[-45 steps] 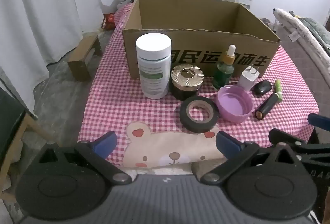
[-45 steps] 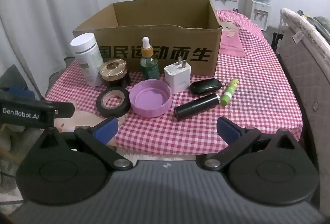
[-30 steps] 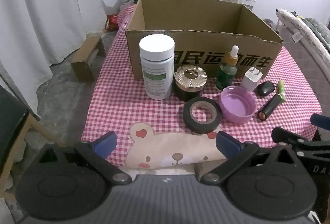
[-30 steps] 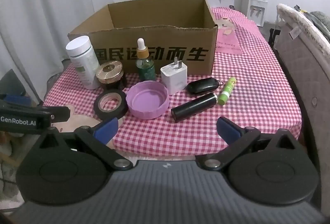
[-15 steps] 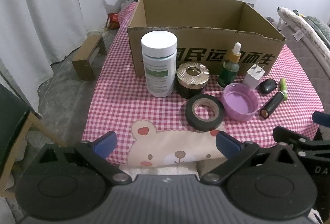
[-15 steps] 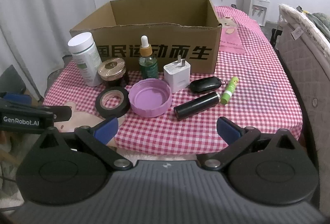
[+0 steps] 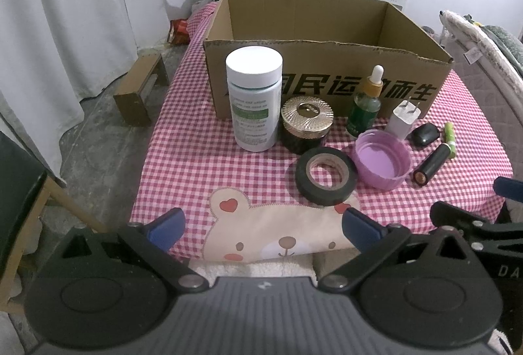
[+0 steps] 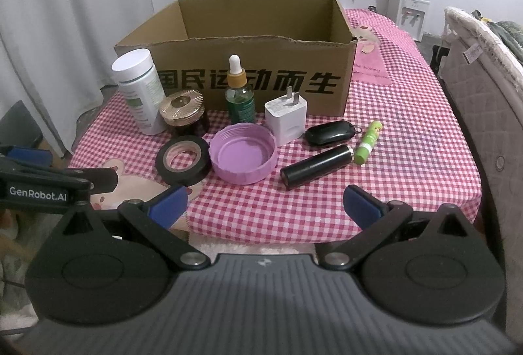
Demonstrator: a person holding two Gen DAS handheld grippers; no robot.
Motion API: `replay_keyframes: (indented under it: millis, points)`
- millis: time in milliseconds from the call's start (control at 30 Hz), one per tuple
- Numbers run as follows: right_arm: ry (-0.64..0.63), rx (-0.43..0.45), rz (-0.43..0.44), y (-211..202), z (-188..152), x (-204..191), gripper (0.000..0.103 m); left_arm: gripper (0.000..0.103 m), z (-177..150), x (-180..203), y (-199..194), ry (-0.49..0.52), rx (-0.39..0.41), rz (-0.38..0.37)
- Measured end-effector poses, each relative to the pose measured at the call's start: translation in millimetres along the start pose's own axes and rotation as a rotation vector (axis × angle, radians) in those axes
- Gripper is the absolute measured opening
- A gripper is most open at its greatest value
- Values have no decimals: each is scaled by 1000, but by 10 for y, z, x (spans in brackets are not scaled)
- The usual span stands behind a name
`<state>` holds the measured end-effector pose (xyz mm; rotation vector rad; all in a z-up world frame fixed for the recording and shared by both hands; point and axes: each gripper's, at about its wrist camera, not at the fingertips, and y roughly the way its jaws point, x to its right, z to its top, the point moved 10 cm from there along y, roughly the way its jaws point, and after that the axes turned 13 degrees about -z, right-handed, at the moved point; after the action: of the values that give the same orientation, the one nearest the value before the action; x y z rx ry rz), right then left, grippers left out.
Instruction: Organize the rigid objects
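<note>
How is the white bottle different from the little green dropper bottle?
The white bottle is tall, wide and opaque with a flat white cap; the green dropper bottle is slimmer, see-through green, topped by an amber collar and white bulb. Both stand upright on the checked cloth before the cardboard box.

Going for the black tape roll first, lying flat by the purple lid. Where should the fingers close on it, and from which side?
Come from above. The black tape roll lies flat with its core open upward, so put one finger in the hole and one outside, on the near rim. The purple lid crowds its right side, so probably avoid that side.
</note>
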<state>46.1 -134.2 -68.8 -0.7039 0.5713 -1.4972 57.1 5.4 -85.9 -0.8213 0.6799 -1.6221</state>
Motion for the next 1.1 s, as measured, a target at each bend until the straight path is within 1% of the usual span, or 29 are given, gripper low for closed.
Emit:
replay_keyframes:
  millis: [600,1100]
  points:
    - [-12,-13,9,4,-30,-62,102,103,-29,-28,7,-5,-4,-2]
    - [-17,-26,18,64,-7,-111,102,103,-8,-80,70,-16,-29,-3]
